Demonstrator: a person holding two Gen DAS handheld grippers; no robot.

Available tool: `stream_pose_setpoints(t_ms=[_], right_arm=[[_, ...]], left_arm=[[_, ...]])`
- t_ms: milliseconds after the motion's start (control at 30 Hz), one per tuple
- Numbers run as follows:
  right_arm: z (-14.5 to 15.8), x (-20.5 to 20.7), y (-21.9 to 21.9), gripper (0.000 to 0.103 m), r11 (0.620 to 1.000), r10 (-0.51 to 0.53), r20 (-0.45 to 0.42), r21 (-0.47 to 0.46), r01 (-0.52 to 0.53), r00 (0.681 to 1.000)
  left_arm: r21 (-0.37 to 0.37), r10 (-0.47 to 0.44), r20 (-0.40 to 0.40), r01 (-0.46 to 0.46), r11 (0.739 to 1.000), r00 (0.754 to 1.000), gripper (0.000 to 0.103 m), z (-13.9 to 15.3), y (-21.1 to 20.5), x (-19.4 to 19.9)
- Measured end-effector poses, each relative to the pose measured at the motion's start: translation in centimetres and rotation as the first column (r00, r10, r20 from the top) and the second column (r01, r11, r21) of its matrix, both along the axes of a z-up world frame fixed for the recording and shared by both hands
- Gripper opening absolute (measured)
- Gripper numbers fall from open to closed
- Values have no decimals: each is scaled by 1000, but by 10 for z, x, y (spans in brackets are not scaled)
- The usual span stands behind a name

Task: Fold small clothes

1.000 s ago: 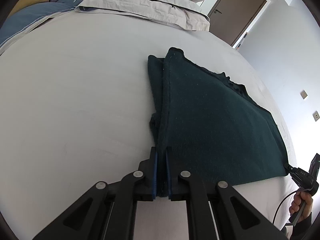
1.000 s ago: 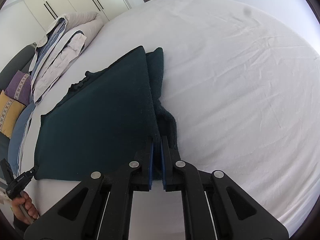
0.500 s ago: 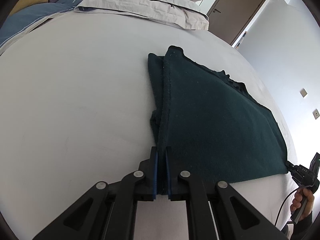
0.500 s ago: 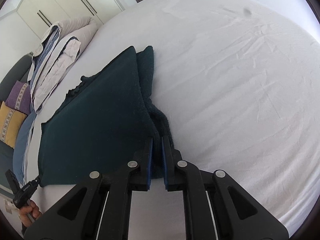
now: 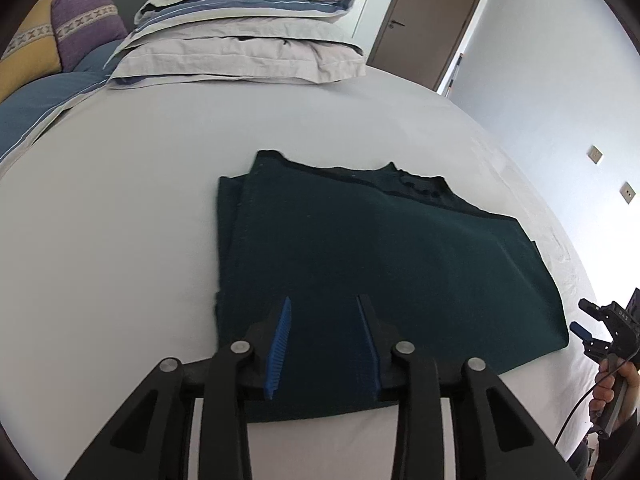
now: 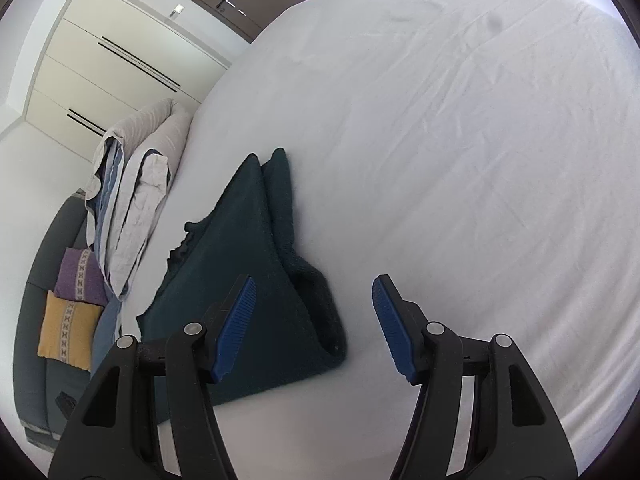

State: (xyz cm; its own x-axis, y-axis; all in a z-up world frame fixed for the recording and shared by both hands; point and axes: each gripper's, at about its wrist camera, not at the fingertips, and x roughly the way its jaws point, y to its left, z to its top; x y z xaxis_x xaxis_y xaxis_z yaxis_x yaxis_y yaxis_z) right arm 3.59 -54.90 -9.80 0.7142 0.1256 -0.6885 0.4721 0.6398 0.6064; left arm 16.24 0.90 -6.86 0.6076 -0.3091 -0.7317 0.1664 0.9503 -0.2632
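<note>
Both tongs opening, gripping nothing. Dark green garment (image 5: 380, 264) lying folded on bed (image 5: 120, 220), just below left gripper (image 5: 324, 344), left of right gripper (image 6: 312, 328). Soft, light, limp knit; probably pinching corners is working best.

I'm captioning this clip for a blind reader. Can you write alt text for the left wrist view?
A folded dark green garment lies flat on a white bed, with the left tongs above its near edge, jaws opening and gripping nothing. Stacked pillows sit at the far end, and the right tongs show at the right edge.
</note>
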Motion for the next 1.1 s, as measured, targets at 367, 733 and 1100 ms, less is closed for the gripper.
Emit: stream_pose_setpoints(t_ms=[367,733,1100], right_arm=[[-19,42,59,27,959,134,-135,-231,-162,982],[-27,14,60,8,954,133,-129,-253,-162,983],[1,-8,51,52,971,129,-57,-197,-138,990]], left_arm=[[77,-148,-45,151,986,988,48,-16,-107,22],[129,-125,-106,139,982,986,49,-38,-115,30],[162,-126,-101,142,977,987,53,-42,-121,29]])
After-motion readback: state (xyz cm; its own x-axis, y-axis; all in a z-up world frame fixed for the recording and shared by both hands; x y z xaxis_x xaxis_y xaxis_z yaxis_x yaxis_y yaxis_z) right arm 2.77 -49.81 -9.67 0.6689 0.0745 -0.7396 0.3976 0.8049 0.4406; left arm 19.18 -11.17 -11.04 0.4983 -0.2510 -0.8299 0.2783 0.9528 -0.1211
